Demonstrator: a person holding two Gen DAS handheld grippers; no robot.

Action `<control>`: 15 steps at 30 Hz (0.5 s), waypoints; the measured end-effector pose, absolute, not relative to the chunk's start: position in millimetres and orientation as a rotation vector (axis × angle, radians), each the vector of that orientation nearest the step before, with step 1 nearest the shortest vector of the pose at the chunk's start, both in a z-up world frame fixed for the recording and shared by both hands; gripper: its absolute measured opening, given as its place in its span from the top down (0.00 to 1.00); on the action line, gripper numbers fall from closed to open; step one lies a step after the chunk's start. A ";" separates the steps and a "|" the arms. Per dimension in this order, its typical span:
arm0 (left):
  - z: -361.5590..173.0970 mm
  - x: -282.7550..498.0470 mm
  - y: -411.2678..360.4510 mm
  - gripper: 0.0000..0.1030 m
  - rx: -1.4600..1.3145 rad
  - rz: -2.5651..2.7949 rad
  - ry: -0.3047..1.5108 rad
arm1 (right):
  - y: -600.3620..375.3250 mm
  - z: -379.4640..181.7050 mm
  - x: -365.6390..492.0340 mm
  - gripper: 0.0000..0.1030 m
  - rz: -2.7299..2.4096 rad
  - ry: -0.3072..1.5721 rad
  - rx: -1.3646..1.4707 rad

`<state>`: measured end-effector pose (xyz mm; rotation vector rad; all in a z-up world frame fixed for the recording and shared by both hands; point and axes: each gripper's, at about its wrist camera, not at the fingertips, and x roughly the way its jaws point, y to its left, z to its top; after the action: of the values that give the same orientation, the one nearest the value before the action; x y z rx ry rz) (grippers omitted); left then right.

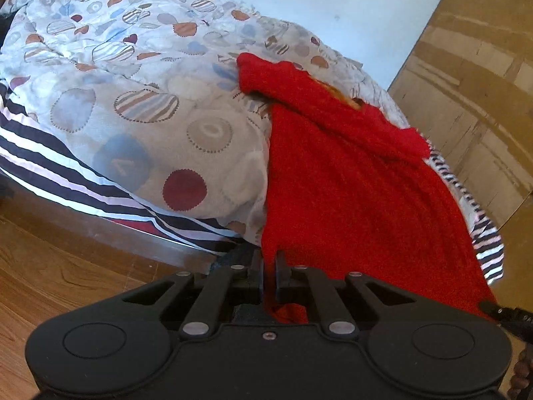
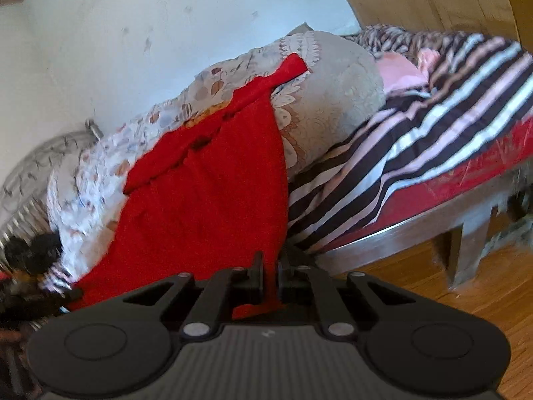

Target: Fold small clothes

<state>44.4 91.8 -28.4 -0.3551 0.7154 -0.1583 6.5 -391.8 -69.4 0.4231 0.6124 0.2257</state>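
A red knitted garment [image 1: 349, 180] hangs stretched from the patterned quilt [image 1: 140, 76] down toward me. My left gripper [image 1: 269, 260] is shut on its lower left corner. In the right wrist view the same red garment [image 2: 213, 193] drapes off the quilt [image 2: 319, 100], and my right gripper [image 2: 270, 263] is shut on its lower right corner. Its sleeves lie spread across the top of the quilt. The part of the hem between the two grippers is hidden behind the gripper bodies.
A striped sheet [image 2: 433, 126] covers the bed over a red mattress [image 2: 466, 180] on a wooden frame [image 2: 416, 230]. Wooden floor [image 1: 50, 283] lies below. A white wall [image 2: 133, 33] stands behind, with a fan [image 2: 30, 180] at the left and cardboard [image 1: 473, 83] to the right.
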 end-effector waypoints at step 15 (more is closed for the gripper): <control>-15.1 23.2 87.2 0.04 -0.215 -0.143 0.696 | -364.3 -51.0 -30.2 0.13 0.261 0.572 -0.121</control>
<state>23.2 87.2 -15.1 -0.2154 0.6955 -0.1427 -30.2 -364.3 -51.0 -0.1208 0.5720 0.2615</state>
